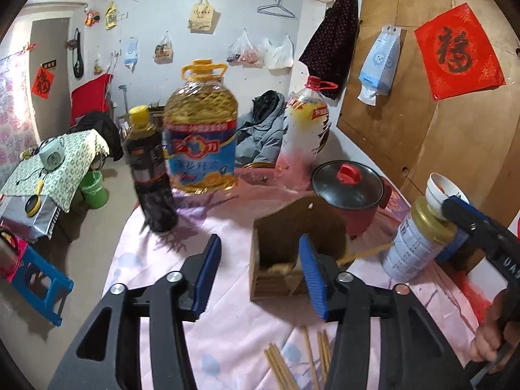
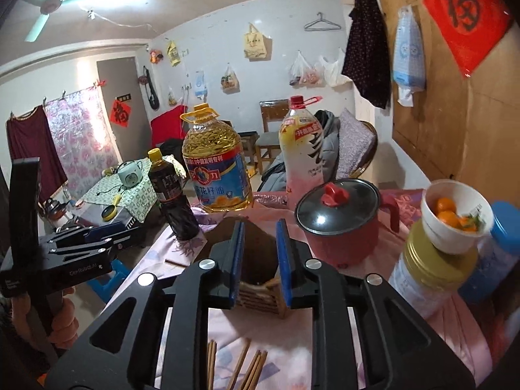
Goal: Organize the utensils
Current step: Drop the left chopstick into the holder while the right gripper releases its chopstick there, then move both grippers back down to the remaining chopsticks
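Dark sauce bottle [image 1: 151,175]: upright on the pink cloth [image 1: 227,325], well left of and behind the wooden utensil holder [image 1: 286,253].
Oil jug [image 1: 201,130]: upright behind the holder, to its left, yellow cap and handle on top.
Left gripper [image 1: 258,273]: held above the cloth just left of the holder, jaws wide apart, gripping nothing; right blue pad overlapping the holder's front.
Wooden utensil holder: standing mid-cloth, tall back panel, open top; contents too blurred to name.
Chopsticks [image 1: 292,364]: loose on the cloth in front of the holder, near the camera.
Right gripper [image 2: 260,260]: directly over the holder's opening, jaws parted and empty.
Red pot [image 1: 351,195]: right of and behind the holder, glass lid on.
Tin [image 1: 412,247]: right of the holder, white bowl [image 2: 455,217] of oranges on top.
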Available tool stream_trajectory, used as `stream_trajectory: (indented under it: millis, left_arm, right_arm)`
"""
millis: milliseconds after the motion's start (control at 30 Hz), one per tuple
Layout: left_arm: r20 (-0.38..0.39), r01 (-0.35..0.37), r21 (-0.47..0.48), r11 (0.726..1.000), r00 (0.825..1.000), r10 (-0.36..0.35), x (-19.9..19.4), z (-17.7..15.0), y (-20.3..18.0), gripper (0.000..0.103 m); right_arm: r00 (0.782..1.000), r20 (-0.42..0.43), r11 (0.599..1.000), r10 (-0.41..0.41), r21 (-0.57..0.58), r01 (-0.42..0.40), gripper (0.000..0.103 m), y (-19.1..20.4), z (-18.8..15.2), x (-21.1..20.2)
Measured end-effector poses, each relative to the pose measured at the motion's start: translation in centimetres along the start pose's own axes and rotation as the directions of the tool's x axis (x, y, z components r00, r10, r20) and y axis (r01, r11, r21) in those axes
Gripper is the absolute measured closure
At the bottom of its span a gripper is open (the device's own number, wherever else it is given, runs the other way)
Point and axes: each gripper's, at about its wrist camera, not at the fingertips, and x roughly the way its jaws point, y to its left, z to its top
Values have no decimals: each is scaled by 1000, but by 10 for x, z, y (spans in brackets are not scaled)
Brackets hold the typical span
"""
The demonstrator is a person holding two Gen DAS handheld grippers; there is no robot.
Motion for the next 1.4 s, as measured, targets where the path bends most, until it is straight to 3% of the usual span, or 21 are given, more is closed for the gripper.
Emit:
stream_trajectory:
  millis: [267,400,500,633,767,933,1000,1167,1300,1400]
  left_arm:
    - [-102,5,-110,994,995,-17,-15,-67,34,43]
    - [-162,-6,-131,991,987,-15,-22,-109,42,30]
    - [-225,-19,-130,991,974,-10,-23,-146,45,28]
    - [-327,-10,-96,995,945,-22,-19,-196,38,28]
    - [-387,51,-10,999,921,-51,-18,-229,17,28]
    - [-464,158,70,985,879,-108,-6,-250,-9,28]
    - [-473,184,80,980,872,-125,-3,-251,-16,28]
    - [-513,209,88,974,848,-135,14,-257,-29,28]
    - [-523,170,99,980,847,-94,30,-260,-32,27]
    - [-496,142,142,980,867,-54,32,-262,-34,26]
  right_arm:
    - [996,-78,996,-40,78,46,66,-6,-59,-35]
    - [982,-176,994,-65,74,79,66,-6,-107,-38]
    - [962,-261,994,-77,55,94,66,-4,-146,-39]
    - [923,-370,994,-104,-11,107,66,1,-195,-41]
    - [885,-453,994,-101,-12,108,65,1,-232,-44]
    - [880,-463,993,-103,-1,116,63,0,-238,-49]
    - [878,-466,993,-110,-15,117,58,3,-241,-50]
    - [876,-460,990,-142,-57,131,58,3,-240,-56]
    - [872,-462,986,-164,-75,146,58,-2,-240,-60]
    - [871,-459,984,-178,-82,158,58,-5,-239,-62]
